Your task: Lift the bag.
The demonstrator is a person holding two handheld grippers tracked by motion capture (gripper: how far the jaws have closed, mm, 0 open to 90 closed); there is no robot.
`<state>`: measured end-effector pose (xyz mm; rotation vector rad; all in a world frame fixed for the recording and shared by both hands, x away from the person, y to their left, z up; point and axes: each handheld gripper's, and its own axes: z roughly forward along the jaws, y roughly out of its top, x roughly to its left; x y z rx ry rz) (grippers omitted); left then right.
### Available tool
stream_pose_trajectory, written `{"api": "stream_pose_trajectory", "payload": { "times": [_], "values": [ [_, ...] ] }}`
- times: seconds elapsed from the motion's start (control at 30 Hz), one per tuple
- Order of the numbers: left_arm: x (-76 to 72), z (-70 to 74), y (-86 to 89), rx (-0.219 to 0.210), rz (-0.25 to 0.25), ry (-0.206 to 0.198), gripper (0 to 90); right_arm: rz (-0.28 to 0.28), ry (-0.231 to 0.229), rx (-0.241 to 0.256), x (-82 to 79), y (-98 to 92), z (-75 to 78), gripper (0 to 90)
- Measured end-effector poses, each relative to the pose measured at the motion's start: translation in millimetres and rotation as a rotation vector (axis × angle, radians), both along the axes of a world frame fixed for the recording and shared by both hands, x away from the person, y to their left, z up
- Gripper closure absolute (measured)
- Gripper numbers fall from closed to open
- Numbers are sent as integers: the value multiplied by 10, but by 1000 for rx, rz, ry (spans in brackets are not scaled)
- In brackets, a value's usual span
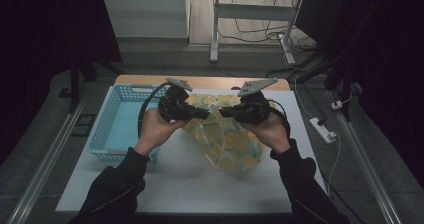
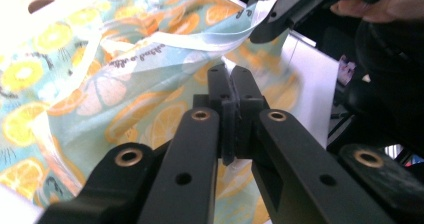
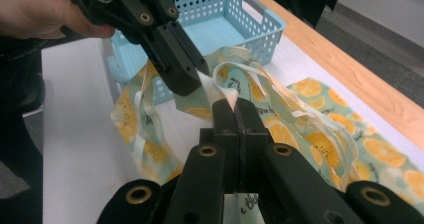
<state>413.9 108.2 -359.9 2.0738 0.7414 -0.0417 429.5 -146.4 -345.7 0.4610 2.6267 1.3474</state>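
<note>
— While I've got both ends pinched, tell me what worries you. My left gripper (image 1: 204,113) is clenched on the orange-print bag (image 1: 227,139), and my right gripper (image 1: 225,112) is clamped on its white strap (image 3: 260,79).

— Where's the bag sitting?

— Mid-worktop (image 1: 175,184), lifted at the top between the two grippers, its lower part draped toward 5 o'clock. The blue basket (image 1: 107,129) stands just beside it at 9 o'clock.

— So what could go wrong?

— I'd say the grips are thin. In the left gripper view my jaws meet on a mere fold of fabric; if I pull the hands apart too hard, that fold could slide out and the bag would flop down.

— And the strap?

— It loops loosely near the right gripper's tips. If I swing toward the basket, I judge the slack could snag the basket's rim, or the hanging fabric could drag over its wall and tip it.
</note>
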Motion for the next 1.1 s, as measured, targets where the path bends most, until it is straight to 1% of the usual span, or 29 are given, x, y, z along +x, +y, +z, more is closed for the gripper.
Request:
{"api": "stream_pose_trajectory", "payload": {
  "times": [0.1,0.23,0.33,0.43,0.6,0.67,0.73,0.83,0.9,0.97,1.1],
  "values": [
    [14,75,28,-15,12,-5,893,3,-9,5,-11,-1,52,900],
    [50,173,68,-19,19,-11,893,2,-22,7,-7,-1,108,900],
    [94,255,97,-8,34,-27,893,2,-24,17,7,8,146,900],
    [130,354,121,2,47,-46,894,1,-39,8,27,35,197,900],
    [192,537,173,-4,61,-74,894,-1,-63,15,51,58,355,900],
    [239,601,194,-17,71,-72,894,-5,-73,13,67,65,421,900],
    [309,647,215,-18,94,-68,893,-11,-77,-1,94,76,476,900],
    [387,694,235,-39,103,-62,894,-31,-84,-19,142,95,543,900],
    [410,725,231,-58,101,-63,894,-41,-90,-20,164,102,595,900],
    [421,766,226,-67,98,-69,894,-45,-96,-18,181,107,655,900],
    [422,895,213,-79,97,-92,893,-54,-119,-6,193,125,804,900]
  ]
}}
